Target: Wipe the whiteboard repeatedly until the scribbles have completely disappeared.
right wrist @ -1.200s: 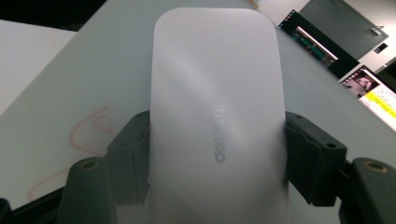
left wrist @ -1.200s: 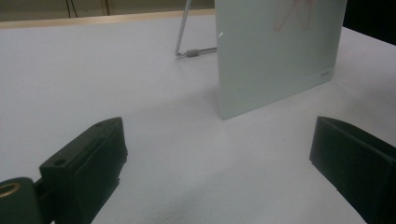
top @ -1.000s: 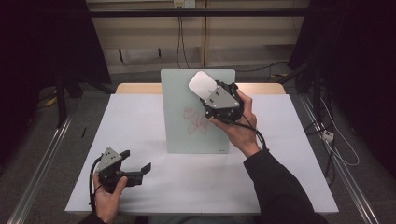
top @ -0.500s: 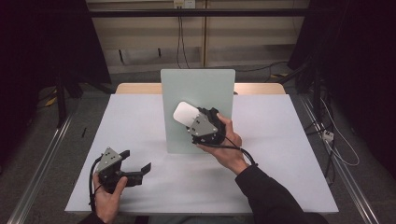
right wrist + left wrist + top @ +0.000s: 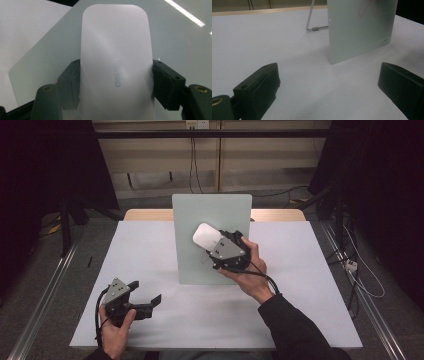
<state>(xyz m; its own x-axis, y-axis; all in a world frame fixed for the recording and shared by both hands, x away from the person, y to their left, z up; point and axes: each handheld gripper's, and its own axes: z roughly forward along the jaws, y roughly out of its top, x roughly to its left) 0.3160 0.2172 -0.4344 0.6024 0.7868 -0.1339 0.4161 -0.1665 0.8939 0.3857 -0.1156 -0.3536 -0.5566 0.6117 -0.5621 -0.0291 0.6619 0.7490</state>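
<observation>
Against the upright pale green glass board, right tool clamping a white eraser, left tool wide apart, low over the white surface.

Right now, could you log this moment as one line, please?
right hand-held gripper: shut on eraser, against upright board | left hand-held gripper: open, on table

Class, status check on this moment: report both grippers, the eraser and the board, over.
Right gripper shut on white eraser, held against the upright glass board. Left gripper open, low over the white table. Red marks on the board. Nothing in the way.
</observation>
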